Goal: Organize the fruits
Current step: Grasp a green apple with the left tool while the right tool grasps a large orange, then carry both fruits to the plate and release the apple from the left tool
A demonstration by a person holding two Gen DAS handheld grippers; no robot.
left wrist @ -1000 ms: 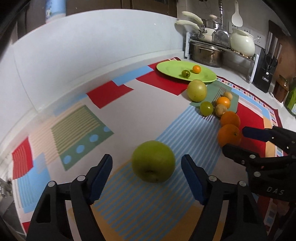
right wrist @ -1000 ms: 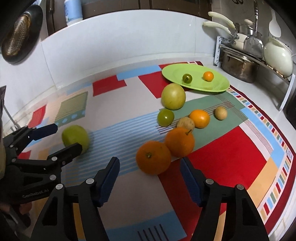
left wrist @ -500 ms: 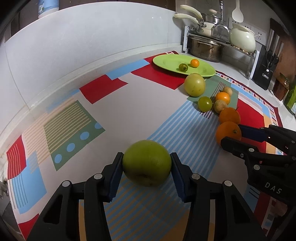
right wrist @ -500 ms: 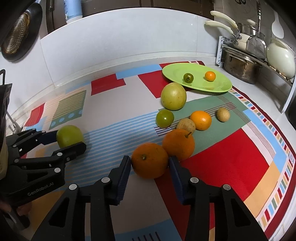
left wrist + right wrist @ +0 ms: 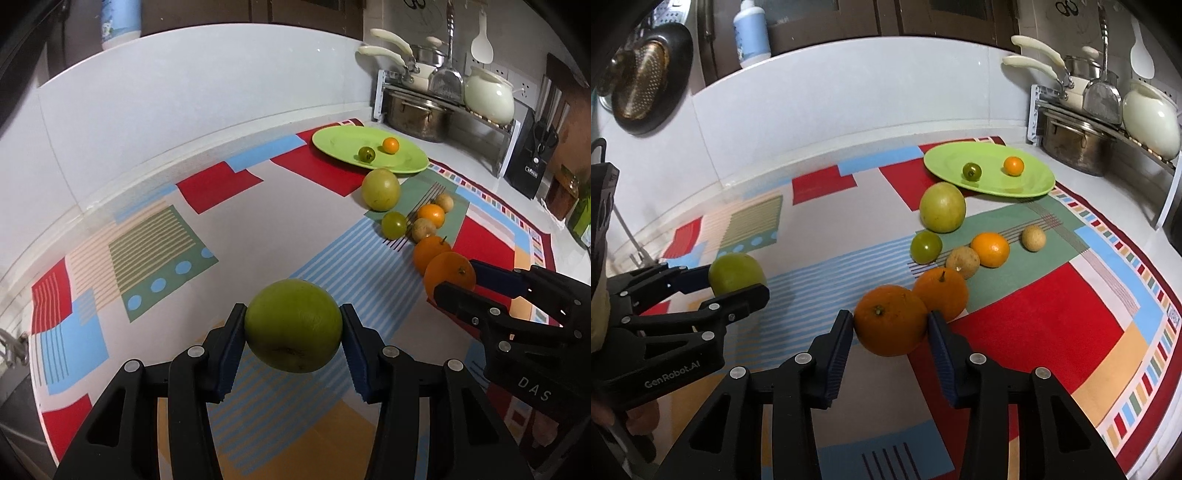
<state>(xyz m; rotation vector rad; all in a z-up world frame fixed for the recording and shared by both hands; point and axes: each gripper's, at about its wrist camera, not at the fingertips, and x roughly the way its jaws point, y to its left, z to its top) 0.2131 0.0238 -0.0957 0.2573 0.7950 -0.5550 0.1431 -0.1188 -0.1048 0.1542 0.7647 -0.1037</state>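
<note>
Two grips at once over a colourful patterned mat (image 5: 1052, 314) on a white counter: my left gripper (image 5: 293, 325) is clamped on the green apple (image 5: 293, 325), my right gripper (image 5: 891, 320) squeezes the near orange (image 5: 891, 320), which touches a second orange (image 5: 943, 291). Far back sits the green plate (image 5: 1030, 184), with pots on a rack (image 5: 1082, 147) behind. Whether either fruit is clear of the mat, I can't tell.

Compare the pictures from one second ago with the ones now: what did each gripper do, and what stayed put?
The left gripper closed on the large round green apple. The right gripper closed on the nearest big orange. The flat green plate with its two small fruits, and the other fruits on the patterned mat, stayed where they were.
</note>
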